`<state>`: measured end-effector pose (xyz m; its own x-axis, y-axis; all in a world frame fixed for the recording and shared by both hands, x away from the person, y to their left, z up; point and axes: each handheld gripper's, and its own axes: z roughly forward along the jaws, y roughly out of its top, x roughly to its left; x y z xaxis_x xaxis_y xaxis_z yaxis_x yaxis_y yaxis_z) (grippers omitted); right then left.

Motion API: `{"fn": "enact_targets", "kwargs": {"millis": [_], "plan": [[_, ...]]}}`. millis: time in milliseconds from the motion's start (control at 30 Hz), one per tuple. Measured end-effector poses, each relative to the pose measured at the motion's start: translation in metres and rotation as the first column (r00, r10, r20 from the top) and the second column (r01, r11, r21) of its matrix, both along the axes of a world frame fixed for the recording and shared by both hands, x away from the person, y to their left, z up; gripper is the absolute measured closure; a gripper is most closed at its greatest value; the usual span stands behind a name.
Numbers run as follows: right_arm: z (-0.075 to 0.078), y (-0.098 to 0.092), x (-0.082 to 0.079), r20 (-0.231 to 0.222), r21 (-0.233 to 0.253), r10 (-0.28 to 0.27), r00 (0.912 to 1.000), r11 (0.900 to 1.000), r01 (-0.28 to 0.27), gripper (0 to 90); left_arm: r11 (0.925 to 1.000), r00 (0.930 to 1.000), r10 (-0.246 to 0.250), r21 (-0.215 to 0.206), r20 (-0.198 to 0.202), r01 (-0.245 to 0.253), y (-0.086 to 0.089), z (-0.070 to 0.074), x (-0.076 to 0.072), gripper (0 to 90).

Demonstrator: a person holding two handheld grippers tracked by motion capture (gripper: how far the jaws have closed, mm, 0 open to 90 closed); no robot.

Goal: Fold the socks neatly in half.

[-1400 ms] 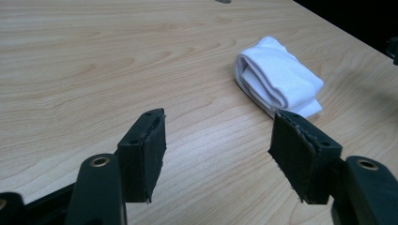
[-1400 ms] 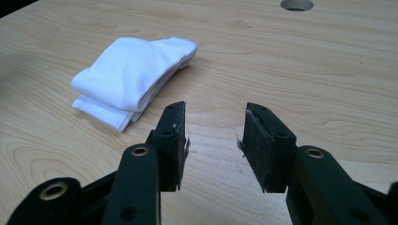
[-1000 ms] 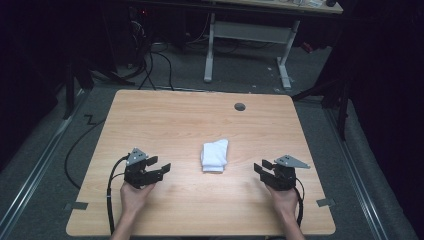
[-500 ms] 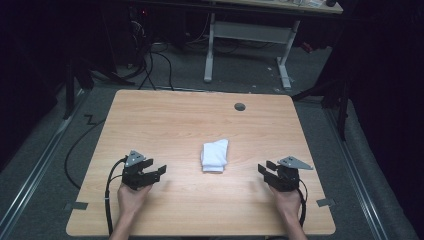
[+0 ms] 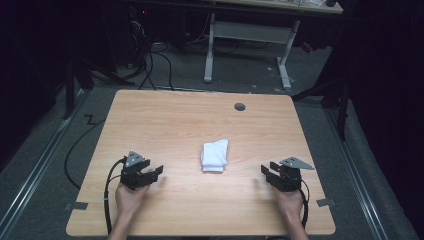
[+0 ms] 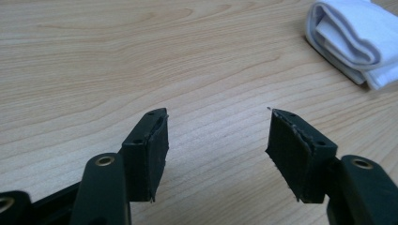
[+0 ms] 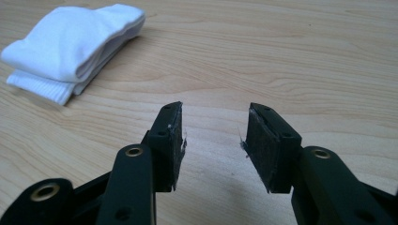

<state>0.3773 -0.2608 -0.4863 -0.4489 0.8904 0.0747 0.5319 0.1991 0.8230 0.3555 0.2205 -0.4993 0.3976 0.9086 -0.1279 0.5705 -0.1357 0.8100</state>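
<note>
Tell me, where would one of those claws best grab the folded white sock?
Probably the rounded folded end of the white sock, approached low from the right gripper side: there the layers stack thick and stand proud of the table, giving the open jaws something to close on.

Overhead view; two low views sharing sock (image 5: 215,156).

A light wooden table (image 5: 165,120) with a round dark grommet hole (image 5: 240,106) stands on grey floor before a white-legged desk (image 5: 250,35).
</note>
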Motion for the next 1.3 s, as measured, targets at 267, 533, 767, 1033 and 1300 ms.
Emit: {"fn": "enact_targets", "kwargs": {"millis": [267, 533, 767, 1033, 1300], "plan": [[-0.005, -0.003, 0.003, -0.007, -0.028, -0.014, 0.9999, 1.000, 0.014, 51.1, 0.9990, 0.9997, 0.015, 0.042, -0.017, -0.015, -0.001, -0.005, 0.004, 37.9], [-0.010, -0.003, 0.005, -0.025, -0.066, -0.029, 0.9993, 0.997, 0.027, 46.9, 0.9963, 0.9987, 0.045, 0.074, -0.023, -0.044, -0.002, -0.007, 0.006, 34.9], [-0.014, -0.004, 0.005, -0.041, -0.092, -0.042, 0.9983, 0.995, 0.038, 44.9, 0.9953, 0.9983, 0.048, 0.086, -0.032, -0.045, -0.004, -0.009, 0.007, 33.6], [-0.019, -0.002, 0.008, -0.062, -0.110, -0.046, 0.9970, 0.993, 0.038, 41.0, 0.9926, 0.9986, 0.044, 0.115, -0.029, -0.040, -0.008, -0.010, 0.007, 32.6], [-0.025, 0.000, 0.009, -0.061, -0.132, -0.048, 0.9970, 0.990, 0.040, 36.2, 0.9856, 0.9989, 0.039, 0.166, -0.026, -0.034, -0.013, -0.010, 0.006, 28.7]]}}
